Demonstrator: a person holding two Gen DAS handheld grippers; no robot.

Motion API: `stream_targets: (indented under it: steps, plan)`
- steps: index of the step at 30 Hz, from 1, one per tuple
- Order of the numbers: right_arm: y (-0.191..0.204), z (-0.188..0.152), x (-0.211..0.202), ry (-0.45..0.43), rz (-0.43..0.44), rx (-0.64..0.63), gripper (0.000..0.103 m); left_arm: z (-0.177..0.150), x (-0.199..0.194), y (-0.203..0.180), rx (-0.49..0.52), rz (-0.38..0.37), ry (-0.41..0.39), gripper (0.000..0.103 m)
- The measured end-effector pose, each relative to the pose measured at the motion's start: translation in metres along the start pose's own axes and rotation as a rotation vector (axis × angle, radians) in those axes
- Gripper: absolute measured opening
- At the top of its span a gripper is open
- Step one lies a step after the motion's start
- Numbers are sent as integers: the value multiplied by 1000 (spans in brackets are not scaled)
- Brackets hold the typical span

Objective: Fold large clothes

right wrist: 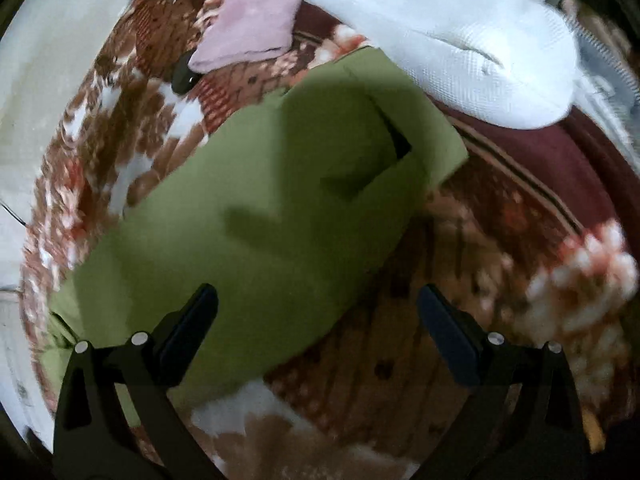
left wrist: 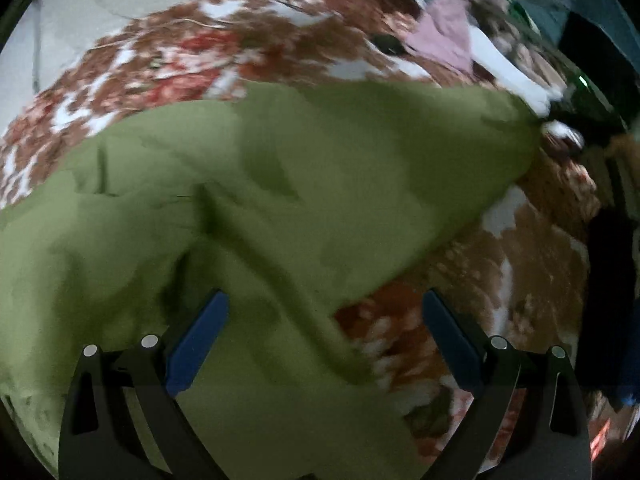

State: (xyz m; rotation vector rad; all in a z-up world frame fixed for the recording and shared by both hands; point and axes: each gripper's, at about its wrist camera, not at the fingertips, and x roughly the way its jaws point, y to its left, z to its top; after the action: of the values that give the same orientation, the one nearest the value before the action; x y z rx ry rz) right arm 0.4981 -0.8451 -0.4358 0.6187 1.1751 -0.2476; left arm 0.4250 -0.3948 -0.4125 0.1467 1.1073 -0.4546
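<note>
two grippers up, both empty. biggest thing under me is the floral bedspread (left wrist: 248, 56), brown, red and white, covering what looks like a bed; no counter in sight. on it lies the green garment (left wrist: 304, 184), the piece i take as the one to fold. in the left wrist view it spreads wide, wrinkled, with a ridge of loose cloth running down between my fingers toward the near edge. in the right wrist view the same green garment (right wrist: 256, 216) reads as a flatter, longer panel with a squared end and a dark slit or pocket opening near that end; i can't tell which part of the garment that is.

next down in size: a white cloth (right wrist: 460, 44) bunched at the far side, just beside the green end, then a pink cloth (right wrist: 256, 12) further back, then a small dark object (right wrist: 184, 76) on the bedspread near the pink one, too blurred to name.

left gripper (left wrist: 324, 332) is spread wide, hovering over the green fabric with nothing between the fingers. right gripper (right wrist: 318, 328) is equally wide, one finger over the green edge, the other over bare bedspread.

my read: mid-fold, between grasps, garment partly gathered but not tidy. next move wants each gripper to drop onto an edge or corner, pinch one layer cleanly, then carry it across. frames are motion-blurred, so edge positions are rough.
</note>
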Motion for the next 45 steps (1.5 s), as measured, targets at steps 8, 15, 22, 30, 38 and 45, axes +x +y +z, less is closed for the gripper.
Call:
stream_targets:
  steps: [8,15,22,30,38,45]
  plan:
    - [-32,32,35,80,147,144,91,10,10,-5,22,-25,6,96]
    - [-42,39,38,95,115,155,25,9,17,8,26,-6,32,96]
    - [-7,40,-9,5,108,26,7,0,21,4,63,-137,35,96]
    - [86,49,-94,-96,184,-172,6,-14,44,-21,192,-94,30,96]
    - [181,29,-144,-114,244,-317,5,-25,59,-18,180,-93,20,98]
    - [299,-12,-180,-138,256,-523,4,-30,65,-20,157,-111,-20,98]
